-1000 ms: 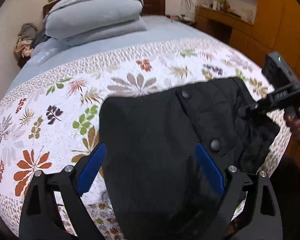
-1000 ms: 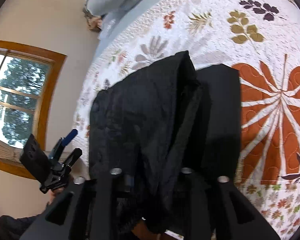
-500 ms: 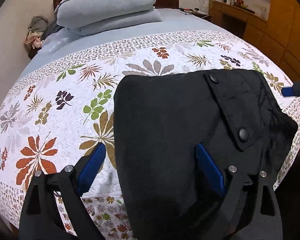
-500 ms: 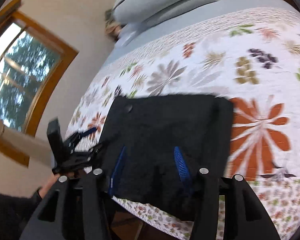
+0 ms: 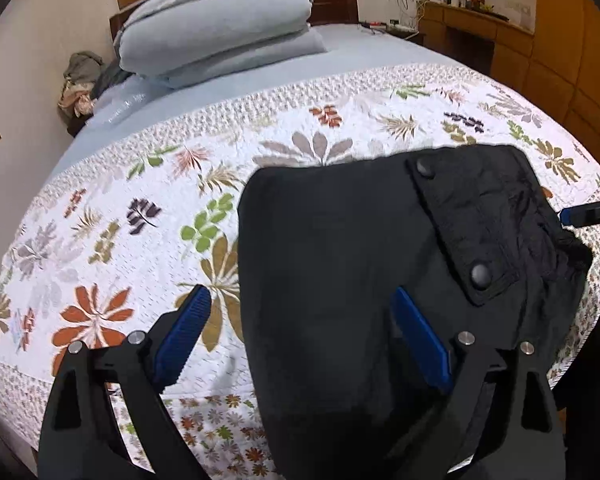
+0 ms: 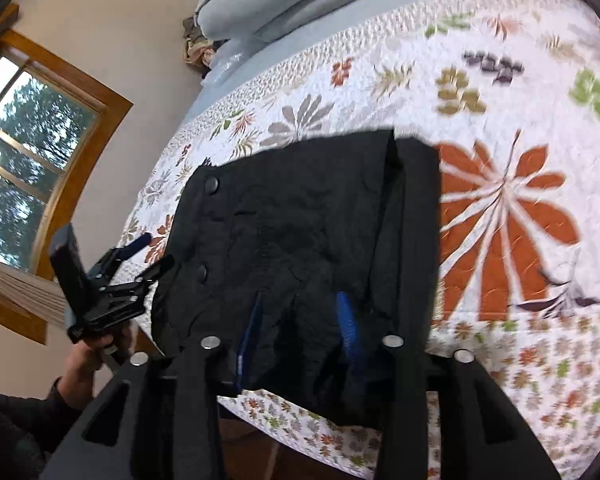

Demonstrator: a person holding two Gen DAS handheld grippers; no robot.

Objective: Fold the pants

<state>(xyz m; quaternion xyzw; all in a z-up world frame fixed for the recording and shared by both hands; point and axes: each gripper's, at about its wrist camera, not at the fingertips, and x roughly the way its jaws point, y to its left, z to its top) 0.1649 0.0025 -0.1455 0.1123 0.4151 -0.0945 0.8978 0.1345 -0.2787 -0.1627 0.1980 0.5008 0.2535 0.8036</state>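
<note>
- the black pants lie folded into a compact block near the foot edge of the bed, on the floral quilt; part of the fabric hangs over the edge.
- a flap with 2 snap buttons sits on top of the block, toward the right in the left wrist view.
- left gripper: jaws spread wide, held above the pants and pinching nothing; 1 blue pad shows over the quilt, the other over the black cloth.
- right gripper: jaws partly apart over the near edge of the pants, nothing pinched between them; they have just been closing a little after letting go, and the blue pads stand clear of the cloth.
- the right wrist view is blurred by motion, so fine contact with the cloth is hard to judge.
- in the right wrist view the left gripper appears at the left side of the pants, held by a hand in a dark sleeve.
- in the left wrist view only a blue fingertip of the right gripper shows at the right border, just beside the pants.
- folded grey bedding is stacked at the head of the bed, well apart from the pants.
- a window with a wooden frame is in the wall at the left.
</note>
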